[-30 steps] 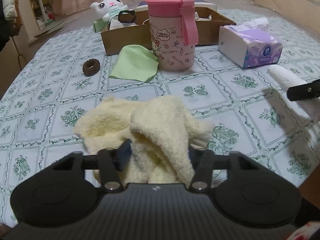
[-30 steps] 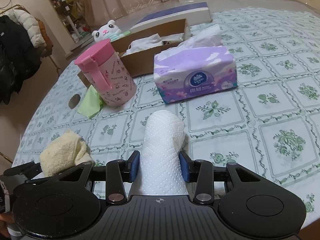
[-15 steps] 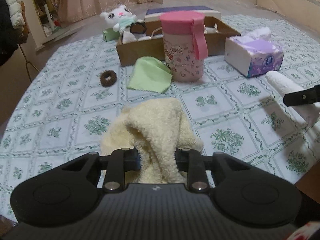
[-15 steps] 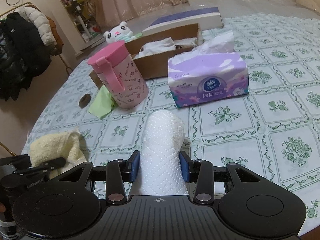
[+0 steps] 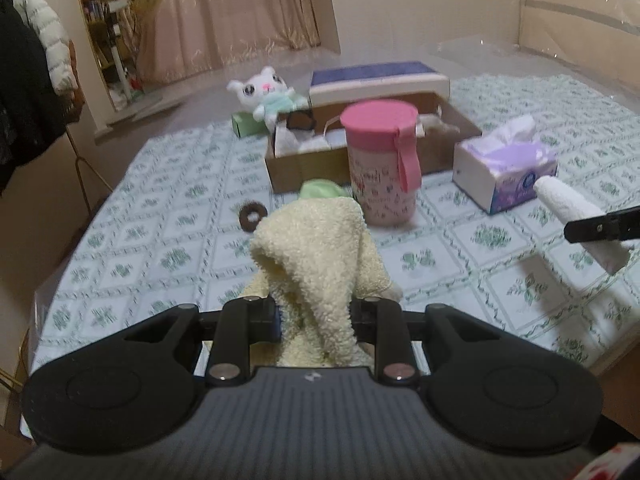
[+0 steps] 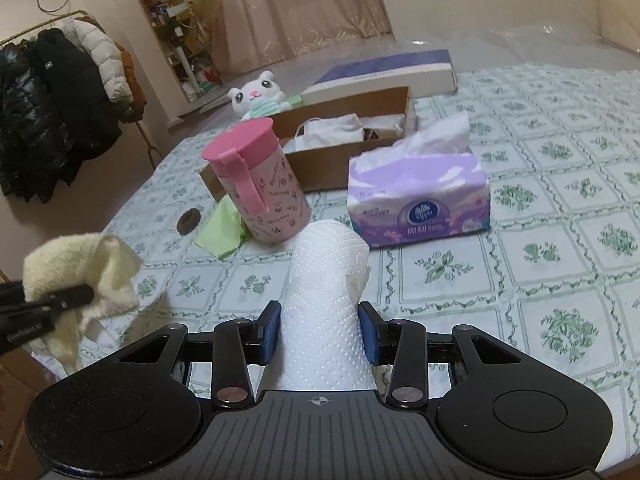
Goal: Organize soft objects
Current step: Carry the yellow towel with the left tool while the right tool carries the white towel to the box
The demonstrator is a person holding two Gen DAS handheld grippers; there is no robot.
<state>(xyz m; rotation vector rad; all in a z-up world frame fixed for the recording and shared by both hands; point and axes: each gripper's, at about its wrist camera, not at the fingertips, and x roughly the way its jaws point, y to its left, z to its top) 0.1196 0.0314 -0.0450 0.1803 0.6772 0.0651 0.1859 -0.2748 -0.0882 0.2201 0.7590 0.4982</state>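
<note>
Cardboard is where we look: the open brown cardboard box (image 5: 304,164) sits above centre in both frames, beyond the pink lidded cup (image 5: 382,168). Our left gripper (image 5: 316,316) is clamped on the fluffy cream towel (image 5: 316,248), which hangs clear of the patterned tablecloth (image 5: 168,232). Our right gripper (image 6: 319,330) grips the white embossed paper-towel roll (image 6: 326,292), its long axis pointing toward the cup and the purple tissue pack (image 6: 416,204). We judge the left nearer the box's open corner.

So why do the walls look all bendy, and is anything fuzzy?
Left wrist view: the fisheye lens curves the room's edges; the bunny and box look soft and blurry. Right wrist view: same bending, and the towel casts a dark shadow on the table.
</note>
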